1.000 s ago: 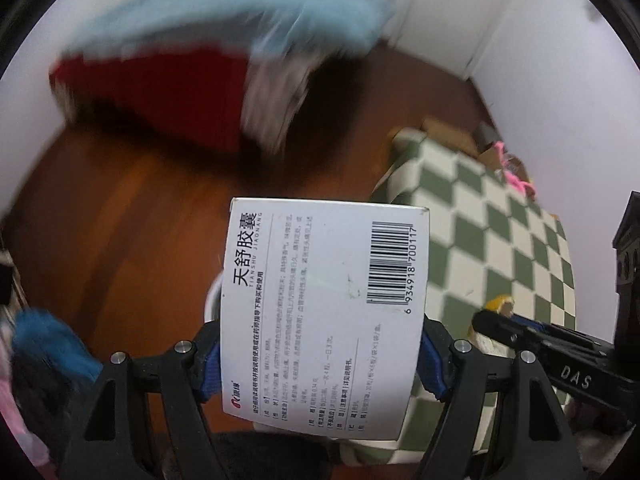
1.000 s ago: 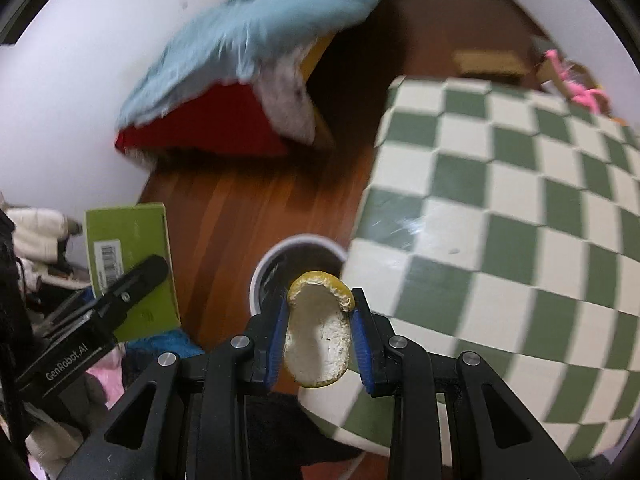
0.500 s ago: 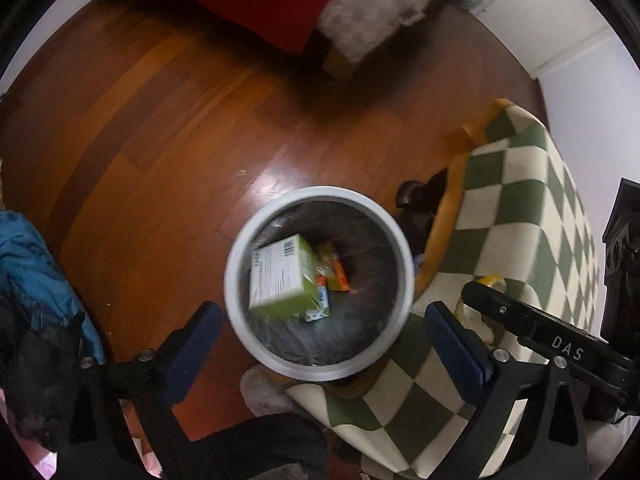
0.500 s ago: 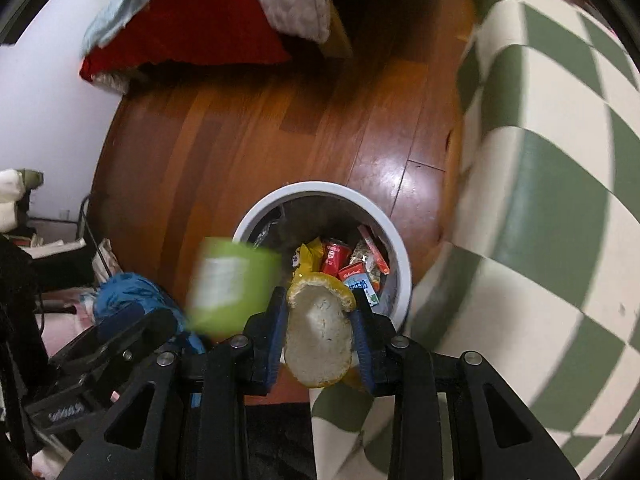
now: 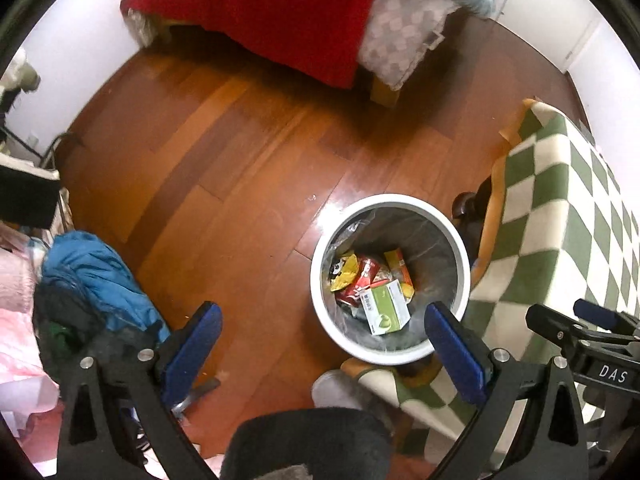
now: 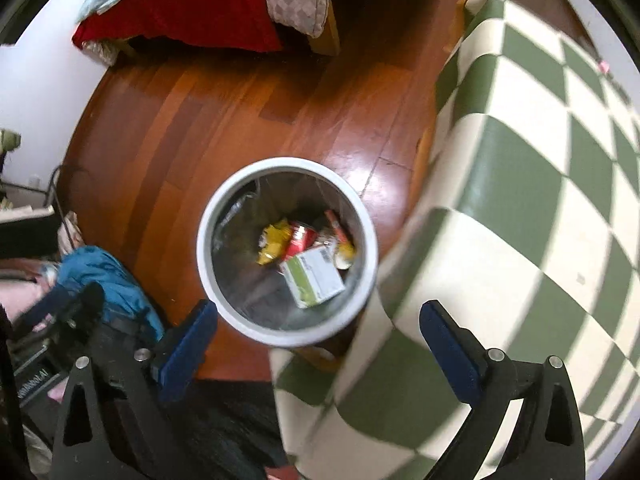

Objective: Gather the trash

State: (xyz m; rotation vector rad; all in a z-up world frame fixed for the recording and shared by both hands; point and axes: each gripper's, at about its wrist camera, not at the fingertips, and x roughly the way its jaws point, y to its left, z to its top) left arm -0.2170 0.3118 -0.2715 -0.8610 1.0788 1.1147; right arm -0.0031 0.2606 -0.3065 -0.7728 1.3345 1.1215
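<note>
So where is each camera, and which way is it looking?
Left wrist: sits on the left gripper, facing steeply down at the wooden floor and white trash bin; own open blue-padded fingers show, plus the other gripper at right.
Right wrist: sits on the right gripper, facing down over the bin and checkered cloth; its jaws are opening, empty.
Both share the bin, the green box inside, the red bedding.
</note>
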